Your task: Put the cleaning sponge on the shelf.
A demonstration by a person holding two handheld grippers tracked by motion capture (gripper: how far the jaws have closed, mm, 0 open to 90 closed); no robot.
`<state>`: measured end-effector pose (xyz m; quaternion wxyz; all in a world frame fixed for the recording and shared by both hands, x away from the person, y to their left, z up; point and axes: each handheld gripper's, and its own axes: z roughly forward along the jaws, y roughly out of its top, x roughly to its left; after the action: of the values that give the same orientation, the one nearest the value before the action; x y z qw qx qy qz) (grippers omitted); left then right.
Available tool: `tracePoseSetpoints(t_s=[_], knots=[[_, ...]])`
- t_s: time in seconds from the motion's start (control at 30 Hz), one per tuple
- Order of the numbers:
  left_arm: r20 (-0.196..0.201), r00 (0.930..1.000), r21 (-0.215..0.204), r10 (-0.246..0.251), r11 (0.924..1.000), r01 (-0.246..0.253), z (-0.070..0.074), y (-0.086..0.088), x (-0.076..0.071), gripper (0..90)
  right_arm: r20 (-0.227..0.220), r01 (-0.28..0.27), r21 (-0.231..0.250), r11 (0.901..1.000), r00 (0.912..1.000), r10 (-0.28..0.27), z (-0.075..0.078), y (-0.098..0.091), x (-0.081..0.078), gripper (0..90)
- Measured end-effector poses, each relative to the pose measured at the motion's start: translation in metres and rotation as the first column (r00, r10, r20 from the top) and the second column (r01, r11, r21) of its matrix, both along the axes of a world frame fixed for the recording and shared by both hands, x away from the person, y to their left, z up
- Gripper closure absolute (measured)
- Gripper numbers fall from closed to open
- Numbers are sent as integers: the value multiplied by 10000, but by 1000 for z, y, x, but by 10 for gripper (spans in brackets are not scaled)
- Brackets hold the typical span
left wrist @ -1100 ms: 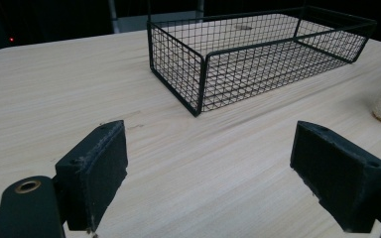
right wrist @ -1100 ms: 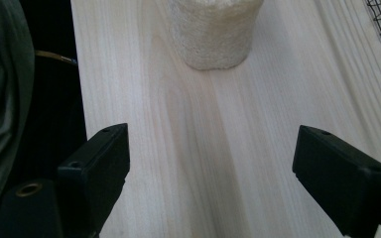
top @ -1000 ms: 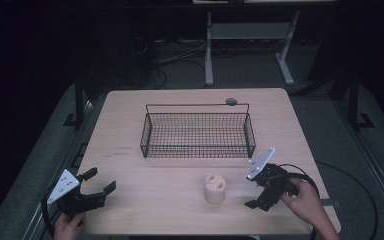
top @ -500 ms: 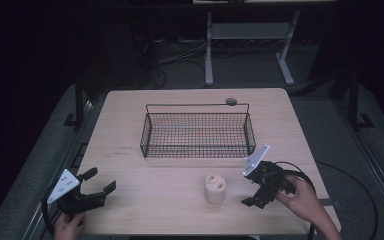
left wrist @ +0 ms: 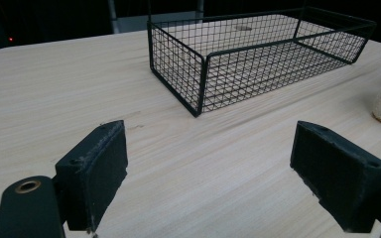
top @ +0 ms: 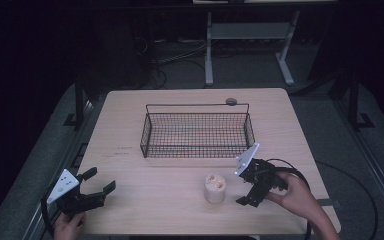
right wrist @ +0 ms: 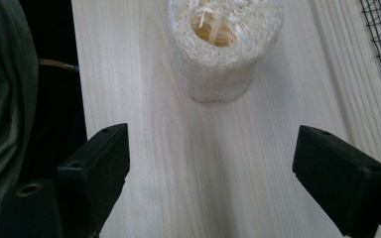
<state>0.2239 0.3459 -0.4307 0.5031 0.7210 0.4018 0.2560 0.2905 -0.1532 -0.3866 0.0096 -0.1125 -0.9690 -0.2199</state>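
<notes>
- Near the table's (top: 130, 125) front edge, right of centre, the loofah piece (top: 215, 187) stood upright on the bare wood, its hollow, fibrous top facing up. It sat well clear of the wire basket (top: 197, 129), which lay farther back at mid-table and looked empty.
- The right gripper (top: 248, 186) was just beside the loofah piece on its right, jaws spread wide and pointed at it, nothing between them. In the right gripper view the loofah piece (right wrist: 224, 42) stood ahead of the jaws, roughly centred in the gap and not yet touched.
- The left gripper (top: 99, 184) rested low at the table's front left corner, well apart from the work, jaws likewise spread and holding nothing. The left gripper view looked across bare wood to the wire basket (left wrist: 258, 54), with the loofah's edge at far right.
- Judged step: the approach for a grasp on the loofah piece, probably bound for the basket.
- Notes for doing it well: advance level and straight so both pads straddle the cylinder at mid-height; keep it centred so neither pad nudges first and topples it.
- Close gently; the material looked soft and springy, so a hard squeeze would likely crush it, and a pinch near the top rim could slip off.
- Lift clear of the wood before travelling, high enough to pass the basket's near rim.
</notes>
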Motion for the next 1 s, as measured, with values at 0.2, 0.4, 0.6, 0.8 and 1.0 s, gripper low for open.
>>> tracePoseSetpoints(t_s=[0.2, 0.4, 0.6, 0.8, 1.0], knots=[[45, 10000, -26, -5, 10000, 5, 0, 0, 0, 140, 48, -212, -179, 9996, 9998, 213, 2, 10, 2, 144], [8, 10000, -31, -3, 10000, 3, 0, 0, 0, 139, 27, -401, -235, 9989, 9992, 401, 6, 21, 5, 144], [60, 10000, -68, -3, 10000, 3, 1, 0, 0, 139, 124, -555, -266, 9981, 9984, 558, 9, 31, 8, 149], [86, 10000, -51, -12, 10000, 12, 1, 0, -1, 140, 118, -749, -323, 9967, 9971, 753, 11, 40, 12, 152], [91, 10000, -62, -13, 10000, 14, 2, 0, -1, 139, 77, -742, -378, 9965, 9972, 746, 11, 45, 15, 154]])
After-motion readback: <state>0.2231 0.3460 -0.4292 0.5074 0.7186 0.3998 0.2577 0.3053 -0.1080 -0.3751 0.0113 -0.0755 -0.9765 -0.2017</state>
